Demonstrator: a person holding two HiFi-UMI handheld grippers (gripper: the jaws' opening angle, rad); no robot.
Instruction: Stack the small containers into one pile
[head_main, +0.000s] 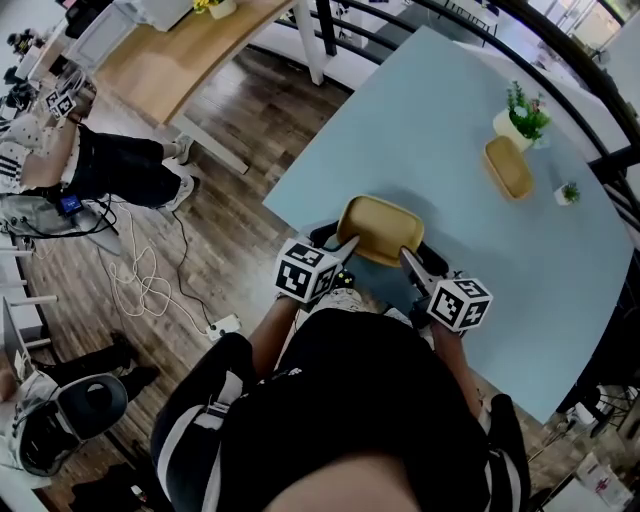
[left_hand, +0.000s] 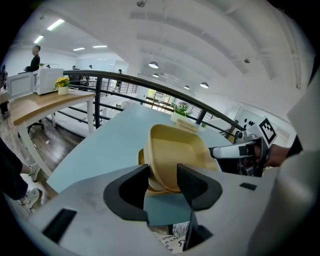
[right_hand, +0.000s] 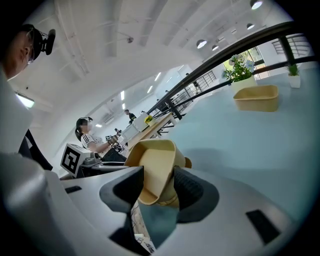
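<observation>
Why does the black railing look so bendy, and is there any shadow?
Left gripper view: the wide lens bows the railing and blackens the corners. Right gripper view: the same bend, and the corners are dark too. Head view: a faint shadow on the table beyond the yellow tub.

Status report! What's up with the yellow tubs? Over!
Left gripper, right gripper both clamped on yellow plastic container. Second yellow container across light-blue table, unstacked. Nothing between.

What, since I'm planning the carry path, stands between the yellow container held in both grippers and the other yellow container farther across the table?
Nothing visible. Only bare blue table lies between the held yellow container and the far yellow container; the potted plant stands beyond it.
</observation>
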